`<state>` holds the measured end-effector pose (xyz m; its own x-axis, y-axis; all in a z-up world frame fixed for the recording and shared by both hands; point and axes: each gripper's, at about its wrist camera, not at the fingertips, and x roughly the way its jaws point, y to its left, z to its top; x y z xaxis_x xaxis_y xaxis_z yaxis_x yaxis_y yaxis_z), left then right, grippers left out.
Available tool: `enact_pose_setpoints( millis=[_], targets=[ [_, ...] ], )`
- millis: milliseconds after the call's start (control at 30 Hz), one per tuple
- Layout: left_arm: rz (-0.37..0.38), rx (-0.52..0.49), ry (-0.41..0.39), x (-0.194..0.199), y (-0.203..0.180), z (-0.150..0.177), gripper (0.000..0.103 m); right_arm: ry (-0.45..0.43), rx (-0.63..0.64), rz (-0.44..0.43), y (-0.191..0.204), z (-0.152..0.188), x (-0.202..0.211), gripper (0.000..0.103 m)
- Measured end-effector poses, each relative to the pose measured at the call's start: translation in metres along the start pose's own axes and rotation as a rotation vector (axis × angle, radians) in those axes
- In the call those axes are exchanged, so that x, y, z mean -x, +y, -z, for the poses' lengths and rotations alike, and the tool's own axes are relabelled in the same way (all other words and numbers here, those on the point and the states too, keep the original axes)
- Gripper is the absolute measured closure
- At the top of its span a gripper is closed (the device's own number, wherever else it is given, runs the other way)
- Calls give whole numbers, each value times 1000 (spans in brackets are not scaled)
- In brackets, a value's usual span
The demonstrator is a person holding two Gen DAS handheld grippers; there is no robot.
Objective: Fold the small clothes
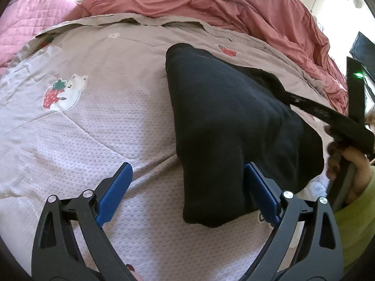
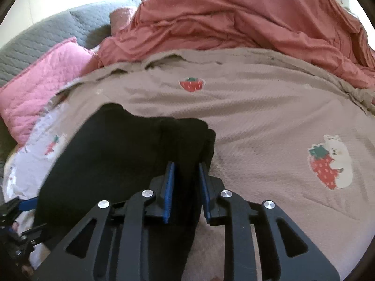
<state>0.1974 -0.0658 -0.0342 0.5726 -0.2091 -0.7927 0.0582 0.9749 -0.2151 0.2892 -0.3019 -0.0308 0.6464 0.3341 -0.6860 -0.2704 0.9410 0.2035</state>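
Black garment (image 1: 229,121) lies partly folded on the strawberry-print blanket (image 1: 93,121) covering the bed, with a rumpled coral duvet (image 1: 211,2) and a pink quilted pillow (image 1: 35,18) behind it. Our left claw (image 1: 187,194) is spread wide; its right pad (image 1: 260,194) sits at the cloth's near edge, the left pad over bare blanket. Our right claw (image 2: 186,185) has its blue pads drawn close, with a fold of the dark cloth between them; we cannot tell if they press it firmly. A hand (image 1: 344,164) shows at the left view's right edge.
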Motion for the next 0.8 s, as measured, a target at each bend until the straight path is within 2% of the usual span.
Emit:
enact_pose_setpoints(
  millis=[133, 200, 333, 367, 400, 467, 533, 567, 700, 800],
  targets=[
    [2, 2, -1, 1, 0, 0, 14, -24, -31, -104, -2, 12, 30, 82],
    [2, 1, -2, 2, 0, 1, 14, -14, -49, -179, -2, 23, 42, 78],
    [1, 5, 0, 1, 1, 2, 14, 18, -47, -265, 2, 43, 54, 72],
    [1, 7, 1, 2, 1, 3, 14, 23, -39, -267, 4, 47, 55, 66],
    [1, 10, 2, 2, 1, 4, 14, 34, -21, -265, 7, 50, 53, 54],
    [-3, 11, 3, 2, 1, 4, 14, 52, 1, -247, 11, 55, 50, 49],
    [-8, 11, 5, 4, 1, 5, 14, 76, 24, -257, 15, 60, 46, 67],
    [-10, 8, 3, 5, 0, 5, 14, 78, 33, -279, 17, 61, 47, 90],
    [-17, -5, -3, 10, -3, 6, 14, 58, -8, -301, 15, 65, 63, 92],
    [-14, -2, 0, 10, -1, 8, 14, 94, -34, -265, 11, 73, 56, 91]
  ],
)
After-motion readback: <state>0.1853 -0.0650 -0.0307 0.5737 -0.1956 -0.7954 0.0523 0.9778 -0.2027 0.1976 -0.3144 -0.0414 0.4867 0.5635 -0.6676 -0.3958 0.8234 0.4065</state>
